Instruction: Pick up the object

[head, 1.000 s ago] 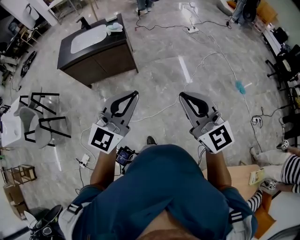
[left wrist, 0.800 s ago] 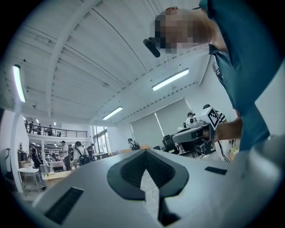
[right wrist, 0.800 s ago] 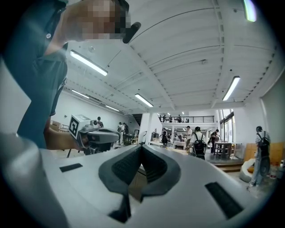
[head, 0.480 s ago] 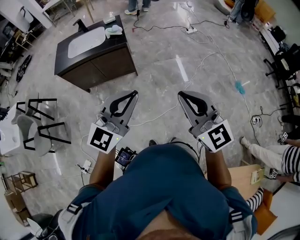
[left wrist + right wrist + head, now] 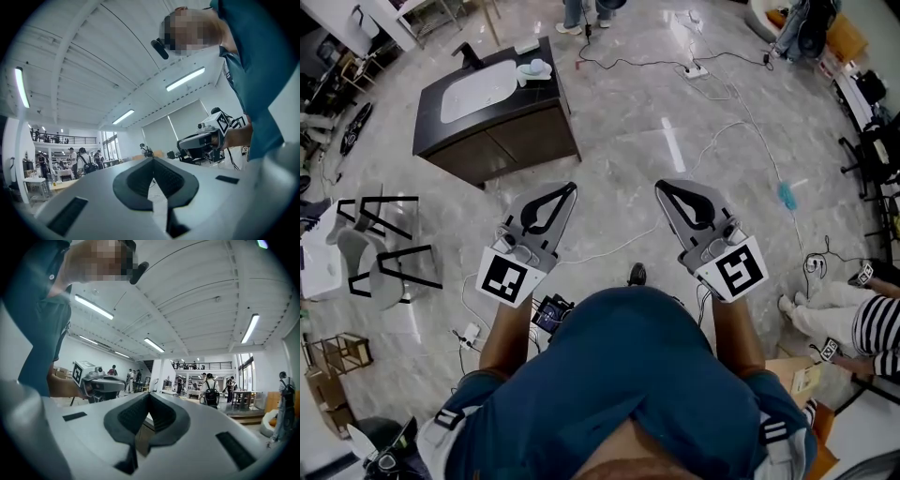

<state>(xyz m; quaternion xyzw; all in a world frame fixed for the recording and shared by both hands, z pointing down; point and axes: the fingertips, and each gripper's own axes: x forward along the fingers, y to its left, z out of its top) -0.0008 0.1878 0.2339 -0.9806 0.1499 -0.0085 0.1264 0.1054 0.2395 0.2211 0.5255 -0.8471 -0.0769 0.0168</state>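
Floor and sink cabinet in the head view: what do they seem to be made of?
The floor looks like polished marble or marble-look tile: grey veining and a bright streak of reflected light. The cabinet seems to be dark wood or laminate with a low sheen: brown fronts, near-black top. Its basin is white and smooth, probably ceramic.

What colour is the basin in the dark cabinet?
White: the rounded basin in the dark brown cabinet, best seen in the head view.
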